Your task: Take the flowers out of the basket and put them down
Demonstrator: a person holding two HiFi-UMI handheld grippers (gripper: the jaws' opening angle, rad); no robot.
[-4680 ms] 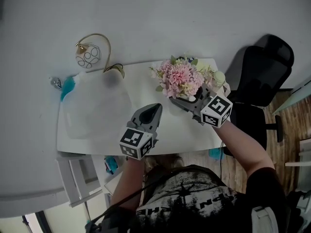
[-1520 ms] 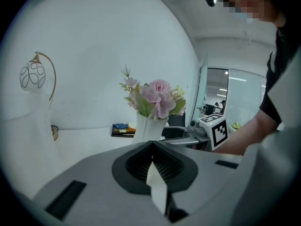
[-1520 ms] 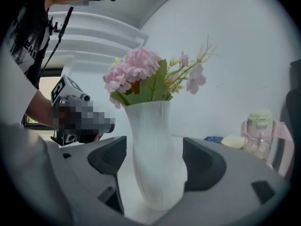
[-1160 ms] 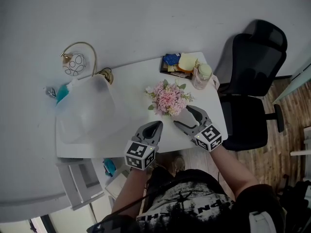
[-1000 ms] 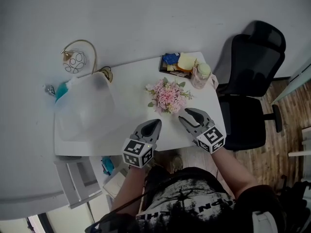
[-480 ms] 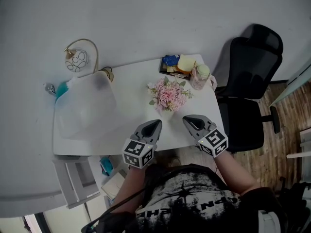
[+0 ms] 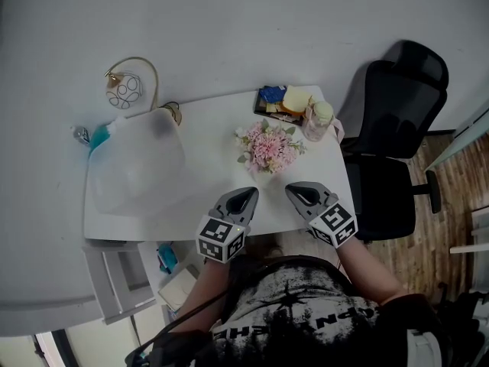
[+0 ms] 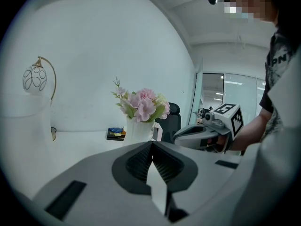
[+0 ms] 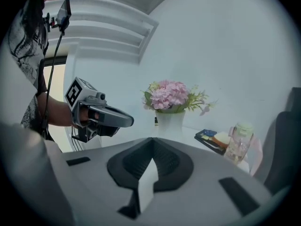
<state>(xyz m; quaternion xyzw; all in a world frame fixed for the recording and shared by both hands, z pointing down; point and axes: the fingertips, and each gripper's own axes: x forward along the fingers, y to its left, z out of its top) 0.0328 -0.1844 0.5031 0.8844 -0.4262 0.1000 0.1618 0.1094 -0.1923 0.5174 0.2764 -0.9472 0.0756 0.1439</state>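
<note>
So the flowers (image 7: 269, 145) stand upright on the table (image 7: 206, 178), ahead of and between the left gripper (image 7: 246, 193) and right gripper (image 7: 294, 192), about equally near; both are closed tight and empty.

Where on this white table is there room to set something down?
Bare tabletop lies between the flowers and the large white bag on the left. The far right corner is crowded with a tray and a jar.

Pink flowers (image 7: 269, 145), white table (image 7: 206, 182) (lamp (image 7: 124, 89) far-left) — chair (image 7: 397, 121)
</note>
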